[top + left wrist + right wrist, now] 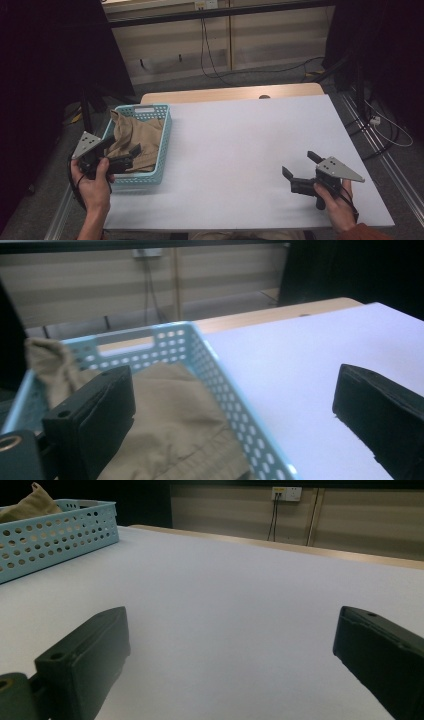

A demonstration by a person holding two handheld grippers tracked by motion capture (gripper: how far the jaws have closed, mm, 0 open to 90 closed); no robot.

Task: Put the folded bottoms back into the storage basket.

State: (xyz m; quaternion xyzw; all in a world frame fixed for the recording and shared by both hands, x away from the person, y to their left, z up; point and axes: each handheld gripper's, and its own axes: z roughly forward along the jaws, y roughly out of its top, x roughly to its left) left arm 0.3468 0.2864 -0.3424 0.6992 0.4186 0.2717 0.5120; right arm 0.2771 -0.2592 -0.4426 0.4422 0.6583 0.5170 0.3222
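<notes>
The left gripper [120,152] hangs with its two black jaws spread wide and nothing between them — one jaw over the crumpled tan cloth garment [137,140], the other past the near side wall of the light blue perforated plastic basket [164,142] and above the white tabletop [240,145]. In the left gripper view the garment [175,425] lies directly ahead of and below that gripper, inside the basket [235,405], with one bunched corner of cloth sticking up over the rim at the far left. Whether the jaw over the cloth actually touches it cannot be told. The right gripper [300,167] sits well apart from the basket, low over the bare tabletop, its jaws likewise wide apart and empty. In the right gripper view the basket [60,535] stands far ahead and to the left of that gripper — a tan tip of cloth [30,502] peeks above its rim.
</notes>
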